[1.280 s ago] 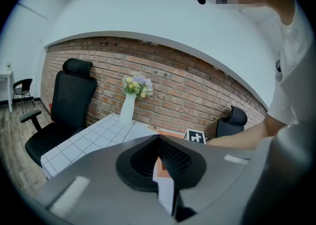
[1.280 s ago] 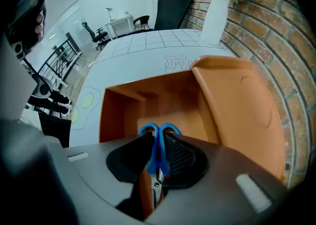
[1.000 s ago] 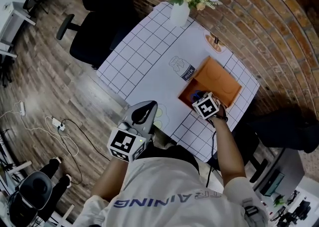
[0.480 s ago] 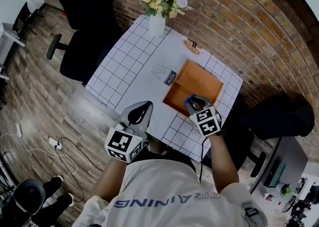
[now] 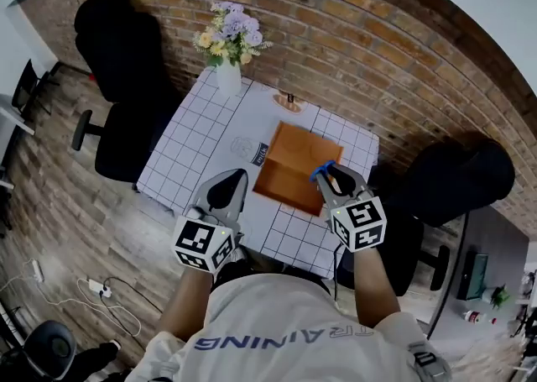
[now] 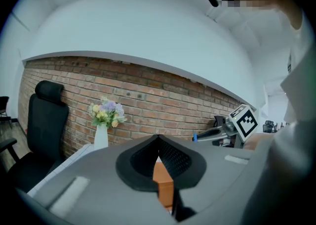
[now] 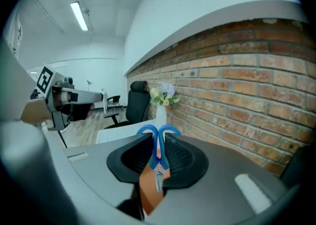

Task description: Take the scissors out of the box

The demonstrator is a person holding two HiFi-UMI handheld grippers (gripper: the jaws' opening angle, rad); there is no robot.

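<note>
The orange box [image 5: 294, 162] lies open on the white checked table [image 5: 189, 149]. My right gripper [image 5: 330, 173] hovers over the box's right edge, shut on blue-handled scissors [image 5: 322, 170]. In the right gripper view the blue handle loops stick out past the jaws and the metal blades [image 7: 158, 177] hang between the pads, with the right gripper [image 7: 158, 140] pointing toward the brick wall. My left gripper [image 5: 238, 174] hangs over the table's front left part, left of the box, jaws shut with nothing in them. Through the left gripper [image 6: 158, 138] a sliver of the box [image 6: 163, 185] shows.
A white vase of flowers [image 5: 228, 76] stands at the table's far left corner. A small round object [image 5: 288, 102] lies near the far edge, and a milk-carton picture [image 5: 254, 152] sits beside the box. Black chairs [image 5: 117, 53] stand left and right [image 5: 449, 179] of the table.
My right gripper has come up out of the box with the scissors in its jaws. The left gripper has risen too, and the table now looks farther away.
</note>
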